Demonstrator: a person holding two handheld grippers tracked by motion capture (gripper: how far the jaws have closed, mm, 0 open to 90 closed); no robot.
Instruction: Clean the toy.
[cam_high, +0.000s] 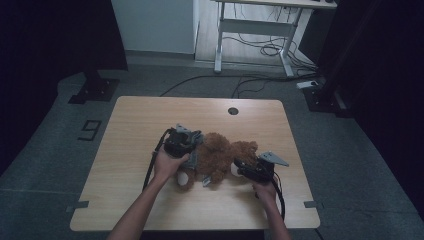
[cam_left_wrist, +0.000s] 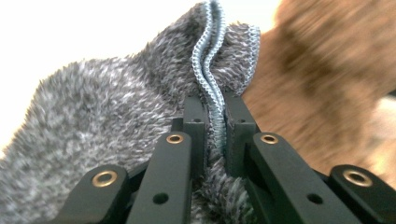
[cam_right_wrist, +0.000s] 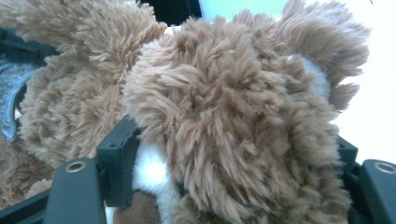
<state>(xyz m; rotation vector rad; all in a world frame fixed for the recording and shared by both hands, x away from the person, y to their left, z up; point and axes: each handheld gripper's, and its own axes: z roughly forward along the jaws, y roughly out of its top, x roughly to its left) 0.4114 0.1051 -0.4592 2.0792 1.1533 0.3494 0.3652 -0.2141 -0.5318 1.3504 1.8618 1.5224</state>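
A brown plush teddy bear (cam_high: 215, 157) lies in the middle of the wooden table (cam_high: 150, 115), its head (cam_high: 245, 150) to the right. My left gripper (cam_high: 192, 150) sits at the bear's left side. In the left gripper view, this gripper (cam_left_wrist: 215, 105) is shut on the blue-stitched hem of a grey fuzzy cloth (cam_left_wrist: 107, 116), with the bear's brown fur (cam_left_wrist: 317, 79) just behind. My right gripper (cam_high: 239, 166) is at the bear's head. In the right gripper view, its jaws stand wide on either side of the head (cam_right_wrist: 233, 107) and press into the fur.
The table has a round cable hole (cam_high: 233, 110) near its far edge. Beyond it stand a white desk frame with loose cables (cam_high: 260, 40) and black stand bases (cam_high: 95, 90) on the grey floor. Bare tabletop lies left and front of the bear.
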